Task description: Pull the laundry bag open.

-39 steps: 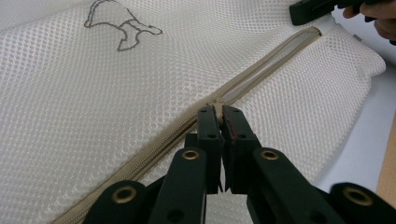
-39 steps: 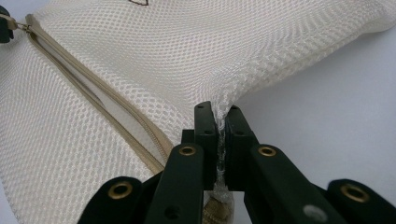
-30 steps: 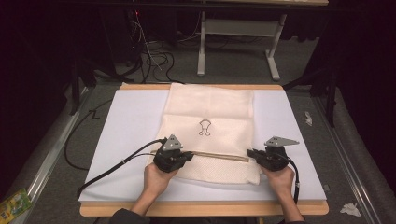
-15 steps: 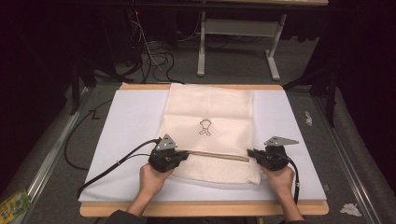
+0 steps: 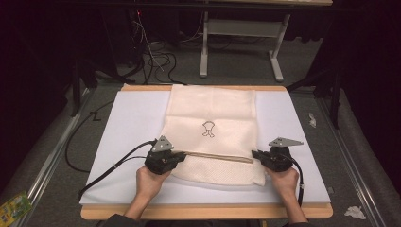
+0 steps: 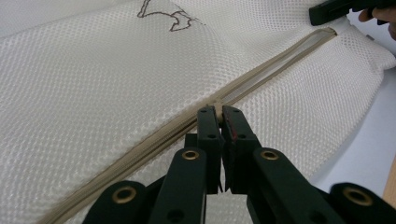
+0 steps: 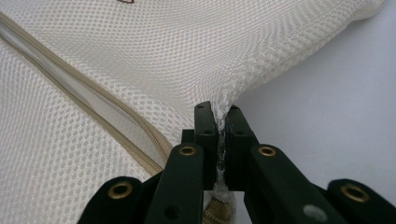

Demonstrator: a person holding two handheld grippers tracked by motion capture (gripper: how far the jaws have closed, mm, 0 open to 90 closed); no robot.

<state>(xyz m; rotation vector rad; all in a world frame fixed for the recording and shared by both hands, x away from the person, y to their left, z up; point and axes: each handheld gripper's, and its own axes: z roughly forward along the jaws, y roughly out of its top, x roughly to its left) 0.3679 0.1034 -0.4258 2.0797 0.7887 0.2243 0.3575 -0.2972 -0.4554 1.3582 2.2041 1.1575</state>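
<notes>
bag: cream mesh laundry bag [image 5: 213, 132], flat on white bench [image 5: 127, 118], frame centre
L claw [image 6: 218, 112]: clenched on zip pull [image 6: 215, 105], lower left
R claw [image 7: 221, 112]: clenched on mesh edge, lower right

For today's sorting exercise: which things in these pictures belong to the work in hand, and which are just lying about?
In the job:
- mesh zip bag
- zip slider, pinched by the left gripper
- bag edge, pinched by the right gripper
- white board under the bag

Lying about:
- crumpled paper scraps on the floor
- green packet
- floor cables
</notes>
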